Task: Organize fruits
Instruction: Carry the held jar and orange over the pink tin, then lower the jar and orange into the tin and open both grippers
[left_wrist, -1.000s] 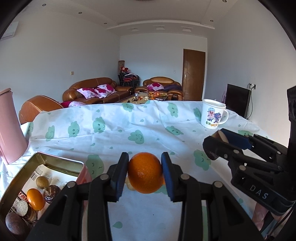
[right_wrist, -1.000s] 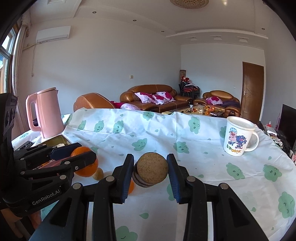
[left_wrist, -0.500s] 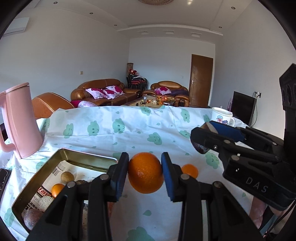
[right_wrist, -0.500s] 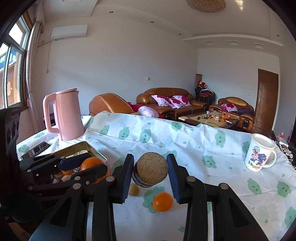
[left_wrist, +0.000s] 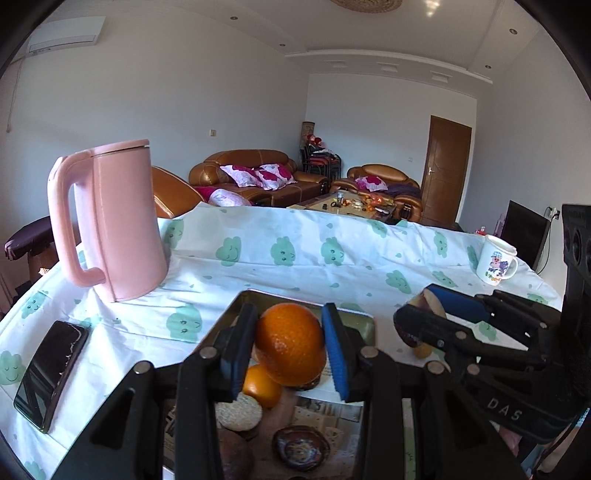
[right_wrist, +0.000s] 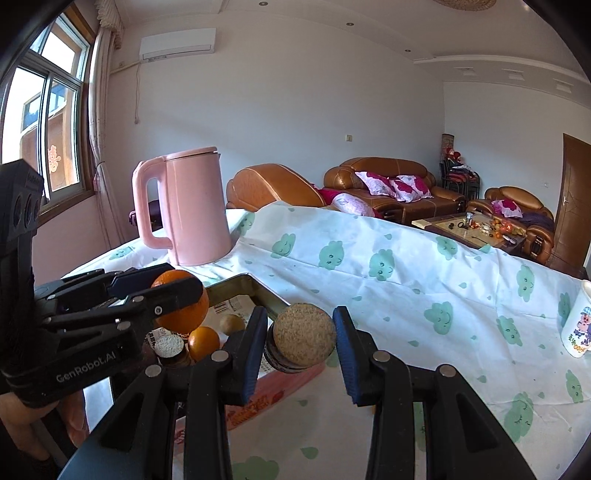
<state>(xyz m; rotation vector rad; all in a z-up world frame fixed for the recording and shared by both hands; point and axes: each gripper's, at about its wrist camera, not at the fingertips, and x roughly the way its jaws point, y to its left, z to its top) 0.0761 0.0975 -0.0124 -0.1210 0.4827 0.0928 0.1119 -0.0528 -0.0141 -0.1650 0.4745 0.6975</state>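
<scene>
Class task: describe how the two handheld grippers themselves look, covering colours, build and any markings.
Both the left gripper and the right gripper are black plastic linkages with silver pivot pins and blue finger pads. White lettering reads "GenRobot.AI" on the left and "DAS" on the right.

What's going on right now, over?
Left gripper clamps orange above tin. Right gripper holds sliced fruit beside it. Nothing blocking.

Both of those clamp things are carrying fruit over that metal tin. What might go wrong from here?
1. The orange in the left hand-held gripper hangs above fruit already lying in the tin; dropped from there, it may bounce or bruise them.
2. The right hand-held gripper holds a rough brown fruit near the tin's rim, so it might land outside.
3. The two grippers are close together and may collide.
</scene>
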